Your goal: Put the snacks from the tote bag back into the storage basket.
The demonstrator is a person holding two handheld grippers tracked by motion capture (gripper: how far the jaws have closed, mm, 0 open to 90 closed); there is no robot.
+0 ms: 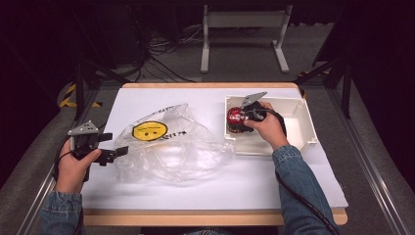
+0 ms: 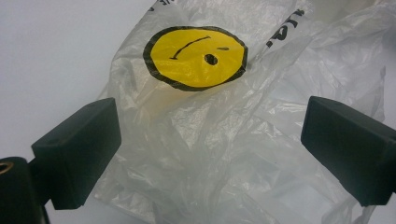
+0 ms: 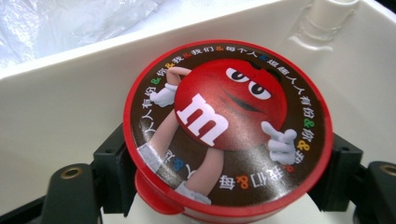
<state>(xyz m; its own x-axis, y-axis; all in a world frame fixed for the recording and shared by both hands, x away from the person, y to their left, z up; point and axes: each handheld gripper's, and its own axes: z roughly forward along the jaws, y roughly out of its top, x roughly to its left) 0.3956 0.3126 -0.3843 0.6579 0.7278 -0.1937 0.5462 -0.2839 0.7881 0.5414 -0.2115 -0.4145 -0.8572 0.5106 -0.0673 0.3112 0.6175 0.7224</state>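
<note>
A round candy tub with a red-rimmed lid [image 3: 229, 130] showing a red cartoon character sits between the jaws of my right gripper [image 1: 241, 119], which is shut on it inside the white bin [image 1: 299, 128]; in the high view the candy tub [image 1: 236, 117] is at the bin's left end. A crumpled clear plastic bag [image 1: 171, 147] with a yellow smiley print [image 1: 149, 130] lies on the white table top. My left gripper [image 1: 115, 146] stands open at the bag's left edge. In the left gripper view the plastic bag [image 2: 224, 154] lies between and beyond the wide-apart jaws, untouched by them.
The white table top [image 1: 147, 196] has a wooden edge at the front. The white bin [image 3: 70, 102] has a moulded post in its corner. On the floor beyond the table stand a white frame [image 1: 244, 29] and tangled cables [image 1: 161, 54].
</note>
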